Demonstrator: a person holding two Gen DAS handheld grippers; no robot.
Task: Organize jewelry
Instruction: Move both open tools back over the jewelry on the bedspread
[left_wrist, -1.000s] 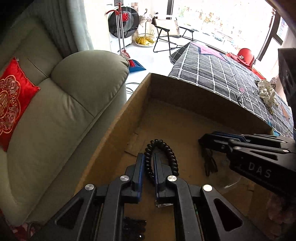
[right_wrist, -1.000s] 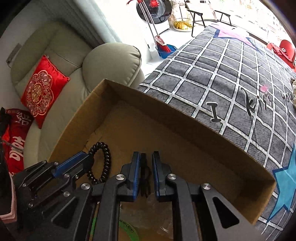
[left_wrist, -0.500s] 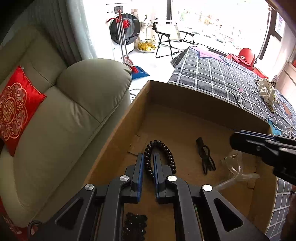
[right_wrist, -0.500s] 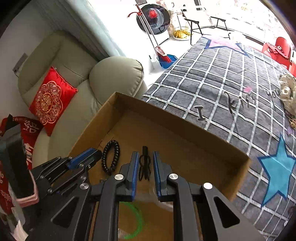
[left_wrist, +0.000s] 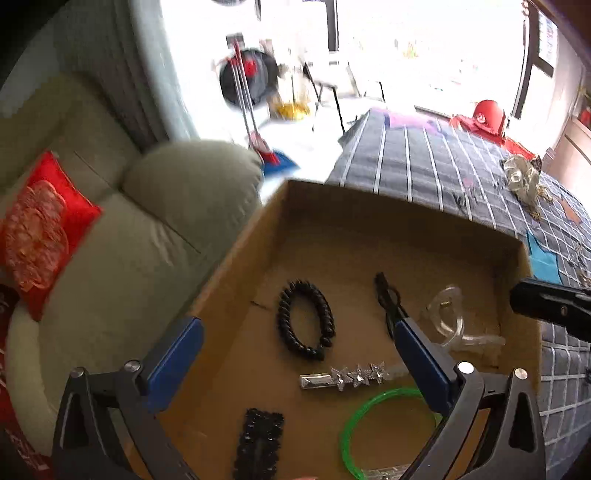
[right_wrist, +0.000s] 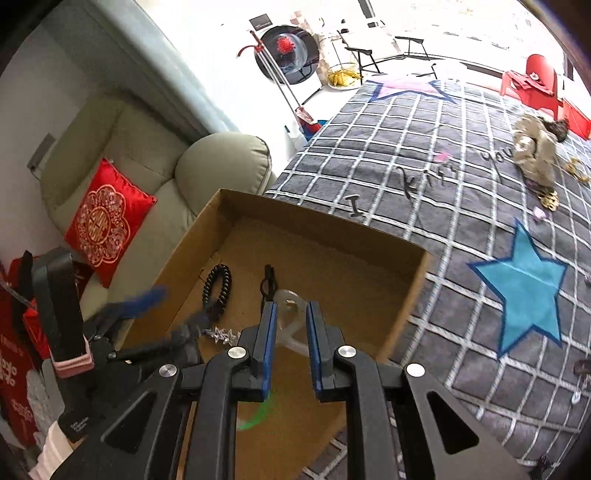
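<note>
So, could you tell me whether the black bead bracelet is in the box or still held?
In the box: the black bead bracelet lies flat on the cardboard box floor, jaws apart.

Bright daylight from the window (left_wrist: 424, 48) at the far side, blown out to white glare. Motion blur across the left wrist view, smearing the sofa (left_wrist: 122, 229) and red cushion (left_wrist: 40, 229). Strong fisheye bending, dark corners.

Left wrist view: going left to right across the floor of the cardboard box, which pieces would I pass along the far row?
Black beaded bracelet → thin black hair clip → clear plastic ring. All three lie loose on the cardboard box floor, beyond the open left tongs.
</note>
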